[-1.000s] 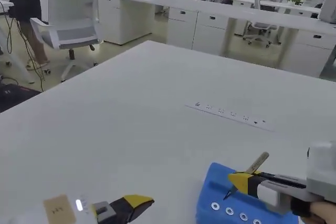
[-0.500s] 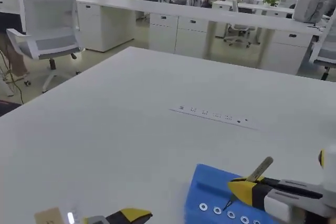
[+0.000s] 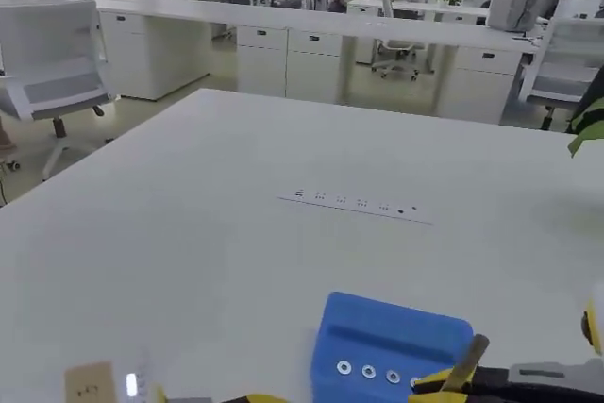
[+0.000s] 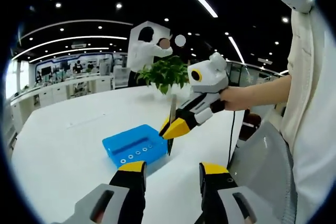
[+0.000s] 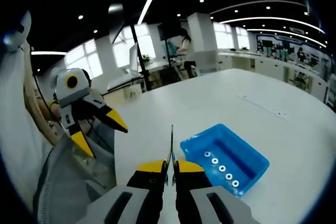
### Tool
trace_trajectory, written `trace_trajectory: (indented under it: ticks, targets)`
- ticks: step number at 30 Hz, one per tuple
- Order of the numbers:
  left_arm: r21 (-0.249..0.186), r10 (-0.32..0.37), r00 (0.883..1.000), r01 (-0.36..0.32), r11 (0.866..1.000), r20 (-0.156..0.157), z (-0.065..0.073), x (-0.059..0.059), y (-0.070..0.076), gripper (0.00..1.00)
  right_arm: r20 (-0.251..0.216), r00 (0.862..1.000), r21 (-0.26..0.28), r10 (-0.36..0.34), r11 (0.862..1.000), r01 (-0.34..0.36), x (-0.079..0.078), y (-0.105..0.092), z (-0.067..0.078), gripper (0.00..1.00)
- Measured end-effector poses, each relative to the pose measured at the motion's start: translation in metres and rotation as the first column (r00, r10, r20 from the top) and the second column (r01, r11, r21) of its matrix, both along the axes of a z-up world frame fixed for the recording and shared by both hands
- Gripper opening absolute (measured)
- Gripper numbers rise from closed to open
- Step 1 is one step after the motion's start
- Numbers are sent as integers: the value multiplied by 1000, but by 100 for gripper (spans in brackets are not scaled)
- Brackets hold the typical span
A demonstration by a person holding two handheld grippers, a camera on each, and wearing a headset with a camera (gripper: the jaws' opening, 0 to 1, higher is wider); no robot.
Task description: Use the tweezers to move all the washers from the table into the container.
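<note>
Five washers [image 5: 221,168] in container [image 5: 245,157]; right fingers [image 5: 152,167] clamp tweezers [image 5: 171,141]; left fingers [image 4: 132,169] apart, empty.

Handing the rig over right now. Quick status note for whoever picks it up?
Left gripper: jaws open, empty, pointing towards the blue container.
Right gripper: jaws shut on the tweezers, next to the blue container.
Washers: one row lying inside the blue container.
Done: that row is in.
Left: I cannot tell whether any lie loose on the table. Scan it, then pick up strays with the tweezers.
</note>
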State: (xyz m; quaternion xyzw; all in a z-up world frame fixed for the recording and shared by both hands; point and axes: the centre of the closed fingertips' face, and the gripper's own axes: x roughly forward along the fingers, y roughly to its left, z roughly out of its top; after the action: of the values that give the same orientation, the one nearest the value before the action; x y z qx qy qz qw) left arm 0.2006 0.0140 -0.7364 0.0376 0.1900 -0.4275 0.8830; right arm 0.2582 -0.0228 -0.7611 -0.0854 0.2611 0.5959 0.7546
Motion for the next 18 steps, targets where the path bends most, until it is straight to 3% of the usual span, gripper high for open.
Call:
trace_trajectory:
  ticks: [4,10,14,18]
  targets:
    - [-2,-62,998,62,998,-3,5,-3,-10,38,5,997,-37,71,997,-70,-19,-6,-5,4]
    - [-1,-161,987,161,987,-10,13,-7,-26,34,9,983,-89,181,980,-179,-49,-10,-13,4]
    - [22,-211,977,211,977,-4,16,-8,-36,33,35,960,-154,279,950,-271,-69,-14,-22,4]
    - [14,-268,963,269,963,-23,19,-13,-46,27,33,949,-161,313,939,-304,-82,-12,-22,4]
